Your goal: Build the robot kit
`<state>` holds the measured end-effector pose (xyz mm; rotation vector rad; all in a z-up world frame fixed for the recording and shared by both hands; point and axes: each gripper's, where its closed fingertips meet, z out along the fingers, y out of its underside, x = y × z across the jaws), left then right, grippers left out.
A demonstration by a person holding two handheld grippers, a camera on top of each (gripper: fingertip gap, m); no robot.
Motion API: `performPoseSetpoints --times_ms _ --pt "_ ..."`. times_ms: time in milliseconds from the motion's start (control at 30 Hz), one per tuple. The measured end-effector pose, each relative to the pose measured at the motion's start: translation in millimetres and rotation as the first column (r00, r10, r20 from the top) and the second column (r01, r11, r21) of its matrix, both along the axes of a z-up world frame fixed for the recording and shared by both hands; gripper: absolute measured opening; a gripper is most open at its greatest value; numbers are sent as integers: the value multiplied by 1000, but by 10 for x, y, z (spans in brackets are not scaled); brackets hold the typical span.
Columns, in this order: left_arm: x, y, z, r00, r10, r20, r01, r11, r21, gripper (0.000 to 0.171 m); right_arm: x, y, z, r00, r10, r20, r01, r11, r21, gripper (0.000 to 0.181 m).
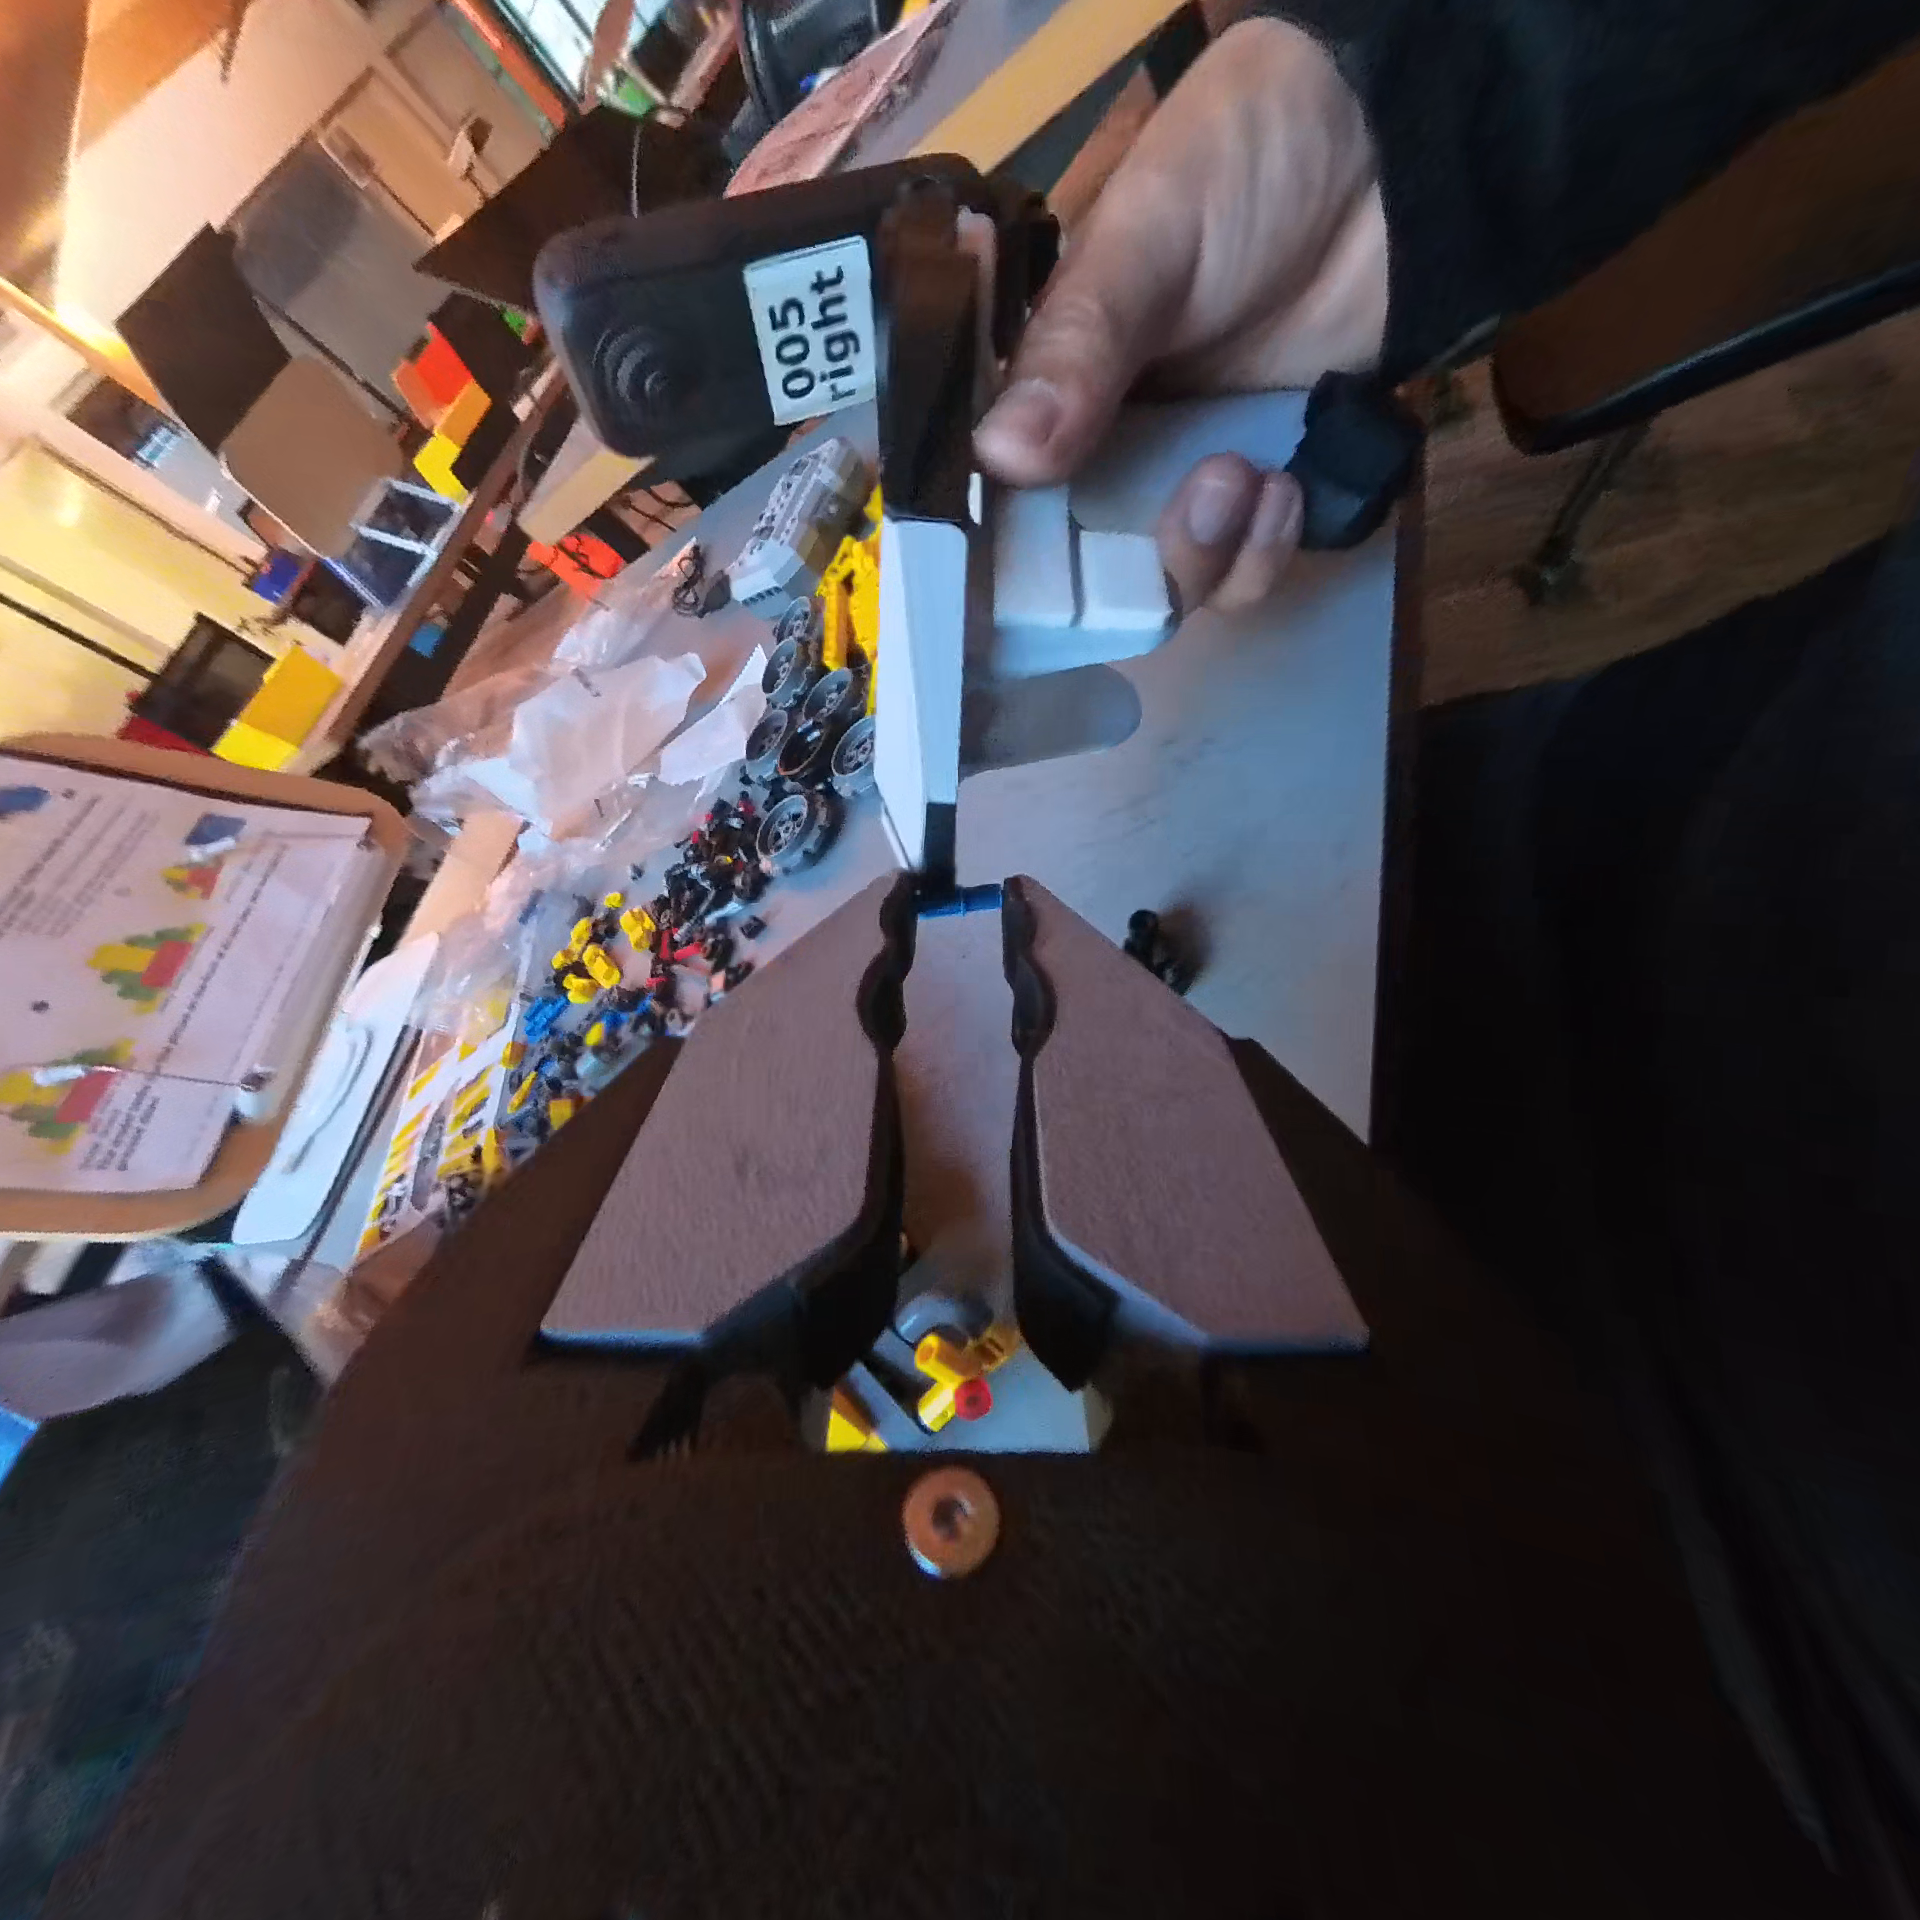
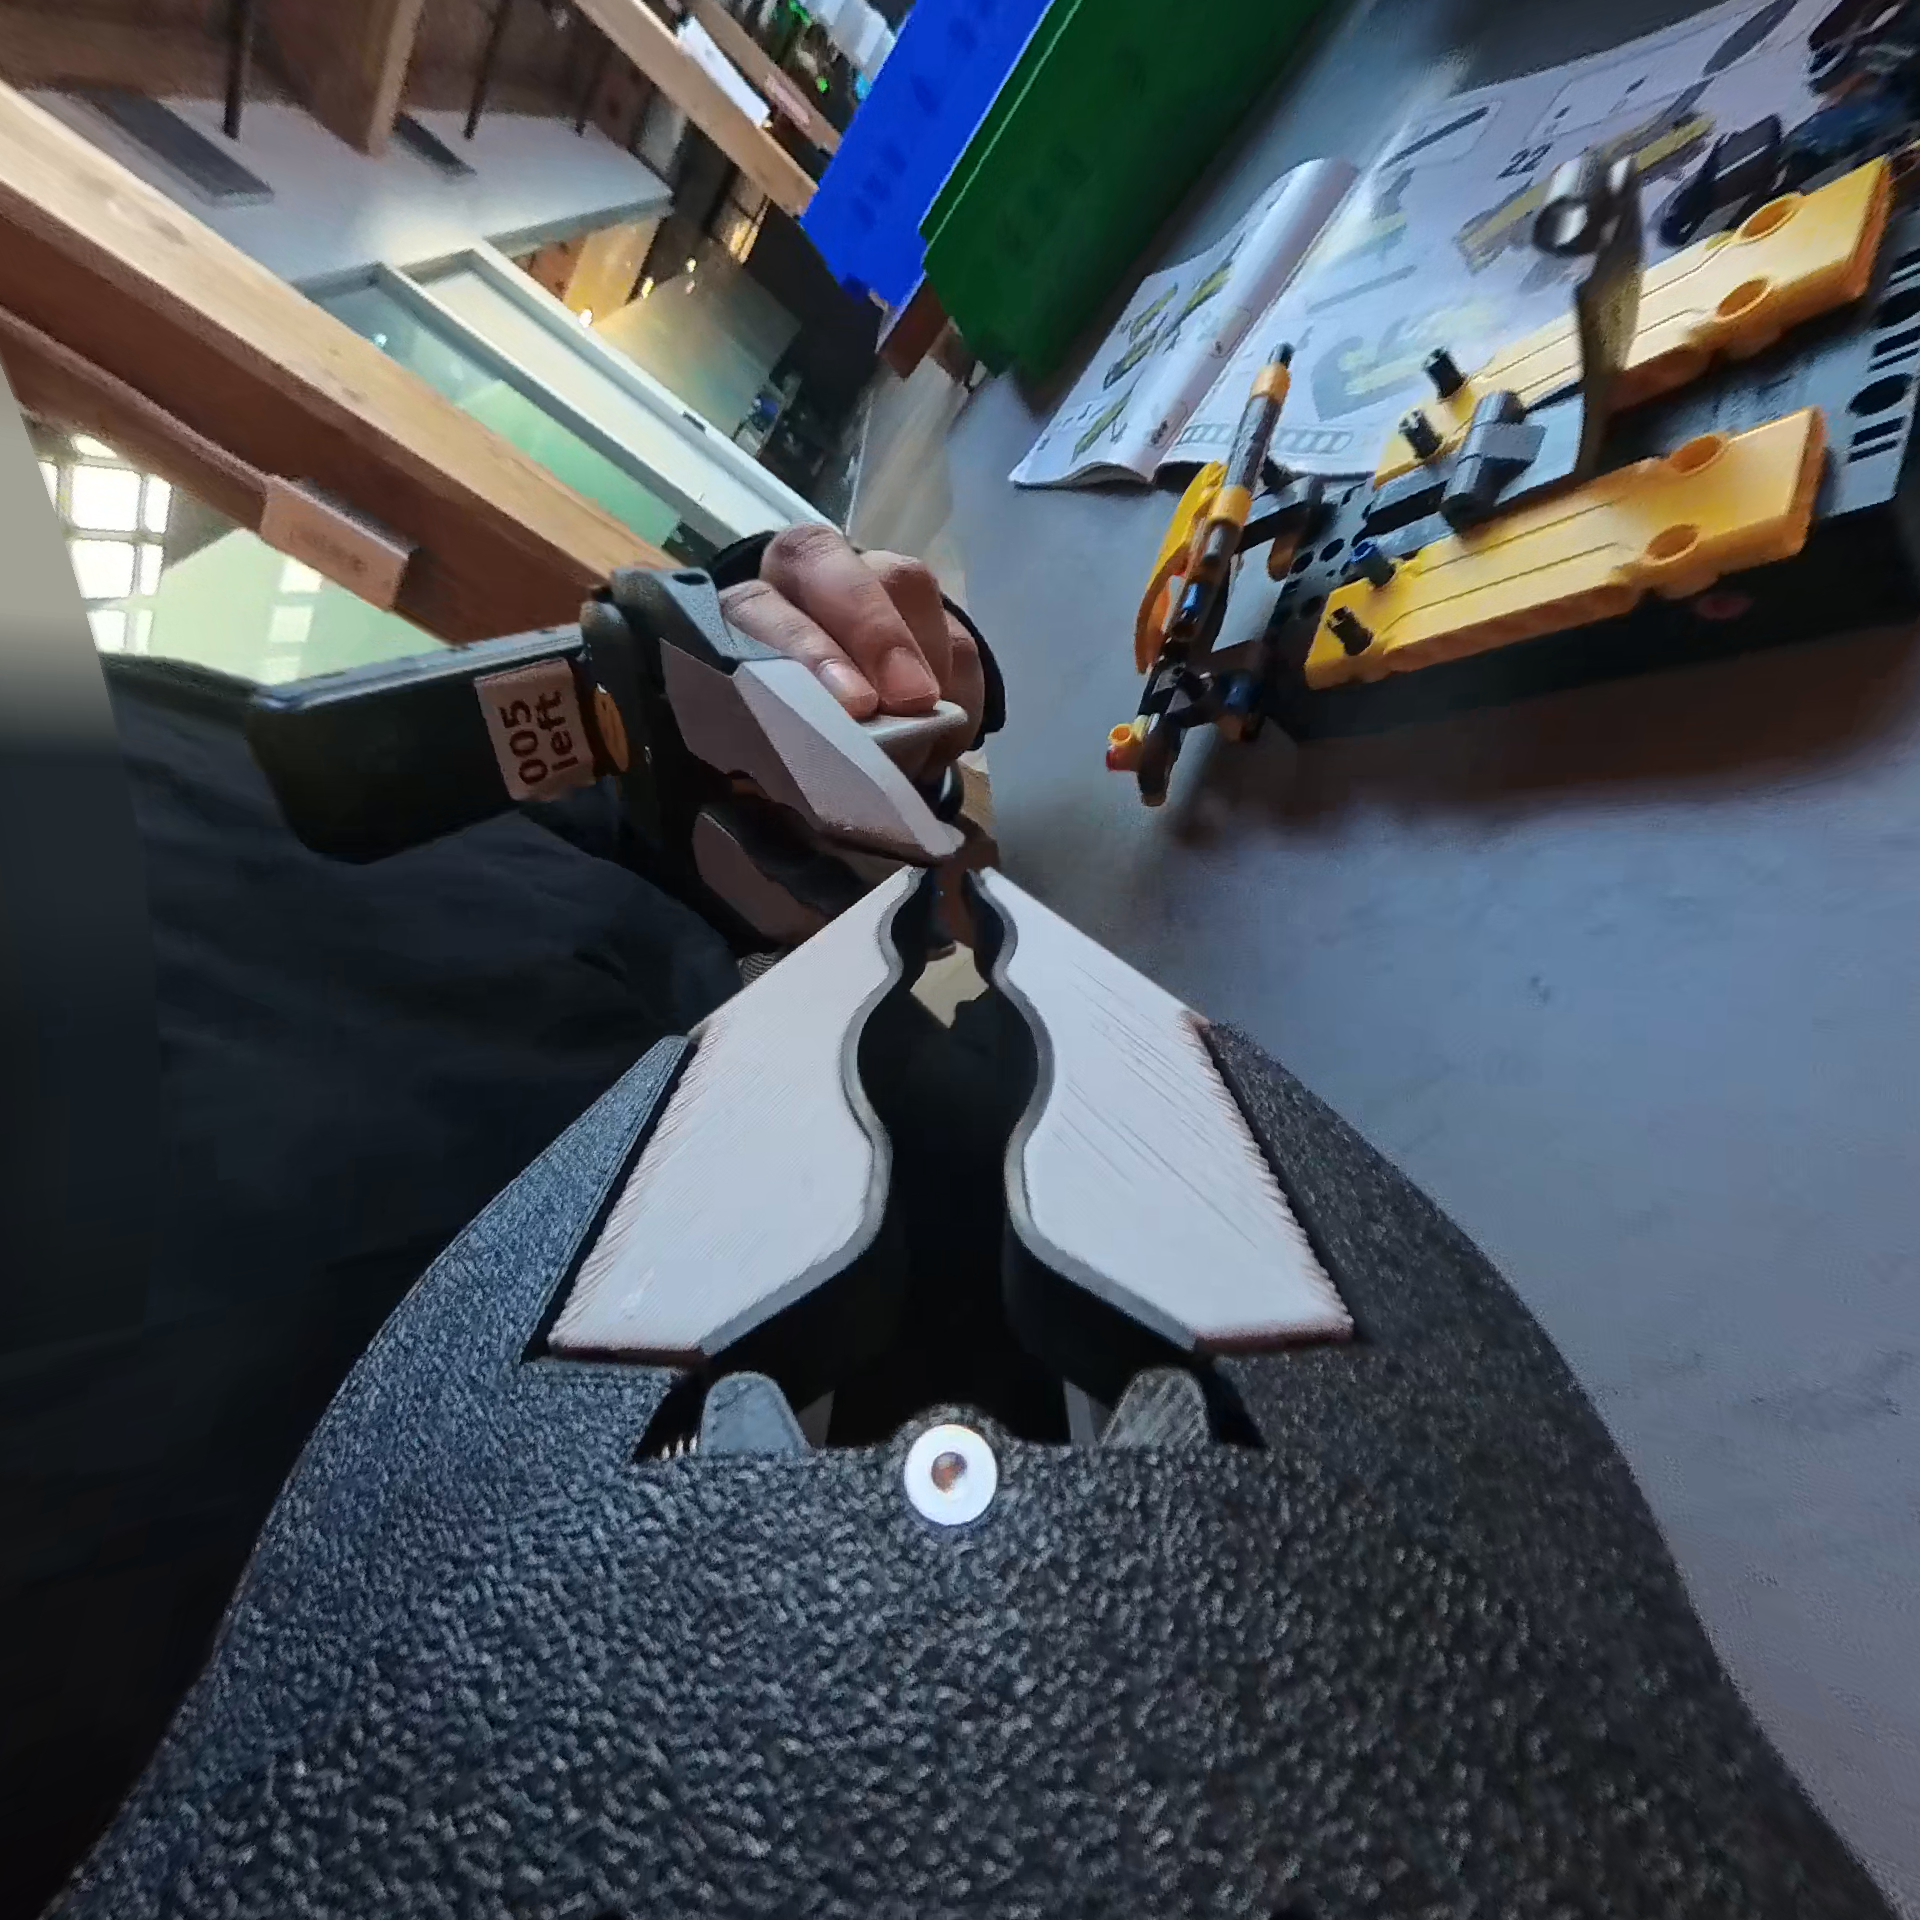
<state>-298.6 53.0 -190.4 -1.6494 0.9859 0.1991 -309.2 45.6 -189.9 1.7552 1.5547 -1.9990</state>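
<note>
My left gripper [image 1: 954, 904] is shut on a short blue pin [image 1: 961, 900] that spans the gap between its tips, held above the grey table [image 1: 1247, 790]. My right gripper [image 2: 948, 883] is nearly closed on a small black piece [image 2: 951, 914]. A hand holds it as it comes in from above in the left wrist view [image 1: 935, 871], and its tip meets the blue pin. In the right wrist view the left gripper [image 2: 951, 847] reaches in from the left, tip to tip with mine. The joint between the two small parts is mostly hidden by the fingertips.
A pile of small yellow, black and blue parts [image 1: 623, 966], grey wheels [image 1: 810, 717] and plastic bags [image 1: 592, 717] lie left. Loose black pins [image 1: 1158, 935] lie right. A yellow-black model [image 2: 1558, 520] and booklet [image 2: 1247, 343] sit farther off, with blue [image 2: 914, 135] and green [image 2: 1101, 156] bins behind.
</note>
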Motion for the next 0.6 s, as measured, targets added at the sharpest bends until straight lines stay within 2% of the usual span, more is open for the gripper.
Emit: performPoseSetpoints --times_ms 433,600 --pt "259 -78 -45 998 33 -45 -33 999 5 13 229 -141 -25 998 0 -55 -2 1000 -25 5" --pt "247 -50 -68 996 88 12 -88 996 -19 13 212 -103 -44 997 -48 -62 45 998 -52 4"
